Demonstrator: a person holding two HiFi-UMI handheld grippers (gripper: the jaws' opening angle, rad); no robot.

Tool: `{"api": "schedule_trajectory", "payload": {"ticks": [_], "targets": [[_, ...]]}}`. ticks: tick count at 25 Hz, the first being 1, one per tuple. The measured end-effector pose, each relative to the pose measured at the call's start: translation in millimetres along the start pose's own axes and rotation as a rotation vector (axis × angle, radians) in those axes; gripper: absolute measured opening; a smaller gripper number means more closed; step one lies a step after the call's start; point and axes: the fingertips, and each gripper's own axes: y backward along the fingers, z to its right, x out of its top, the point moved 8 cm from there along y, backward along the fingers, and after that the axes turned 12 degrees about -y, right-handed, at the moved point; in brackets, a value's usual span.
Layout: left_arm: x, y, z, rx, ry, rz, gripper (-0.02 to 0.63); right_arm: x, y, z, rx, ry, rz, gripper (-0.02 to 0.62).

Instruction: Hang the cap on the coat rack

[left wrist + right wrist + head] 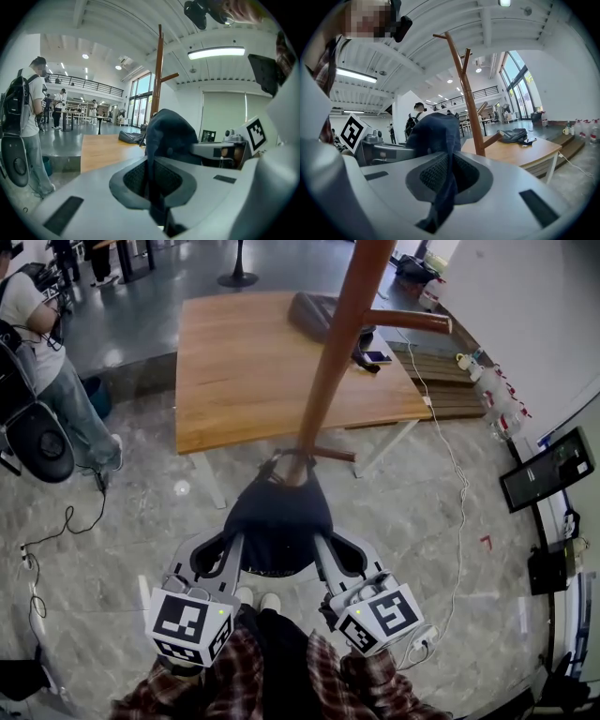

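Standing at the far left of the head view is a person (45,362) in a white shirt and jeans, well apart from the action; nearer the middle, the left gripper (231,554) is clenched on the left edge of the cap (277,521), and its own view shows dark fabric pinched between the pads with the jaws nearly together; the cap, dark blue, is held up in the air between the two grippers, its crown toward the coat rack (342,343) and its far edge just beside the wooden pole, though whether they touch I cannot tell; the pole rises in front of a wooden worktop (234,381) that carries a dark bag (317,313), and one peg (412,321) sticks out to the right above that worktop; further right, the right gripper (325,554) is clamped on the cap's opposite edge, fabric trailing down through its closed jaws in its own view; at the far right a dark screen (547,468) stands by the wall.
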Motion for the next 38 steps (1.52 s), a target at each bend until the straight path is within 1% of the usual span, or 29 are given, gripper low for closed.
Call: {"api": "schedule_trajectory", "payload": {"ticks": [4, 12, 16, 20, 26, 33, 38], "targets": [[-9, -5, -6, -0.043, 0.004, -0.028, 0.017, -11, -2, -1, -0.04, -0.024, -0.011, 0.02], [-45, -16, -7, -0.109, 0.017, -0.098, 0.017, -49, -6, 8, -0.115, -0.077, -0.049, 0.02], [-63, -19, -4, -0.129, 0.02, -0.126, 0.017, -65, -9, 13, -0.142, -0.084, -0.071, 0.02], [-81, -24, 1, -0.144, 0.005, -0.15, 0.017, -84, -8, 22, -0.16, -0.09, -0.092, 0.02], [-106, -45, -4, -0.146, -0.002, -0.18, 0.017, -106, -25, 37, -0.18, -0.052, -0.133, 0.02], [-136, -68, -3, -0.135, 0.021, -0.228, 0.017, -133, -38, 62, -0.186, -0.084, -0.163, 0.02], [-147, -86, -1, -0.125, -0.012, -0.254, 0.017, -142, -45, 75, -0.199, -0.059, -0.172, 0.02]]}}
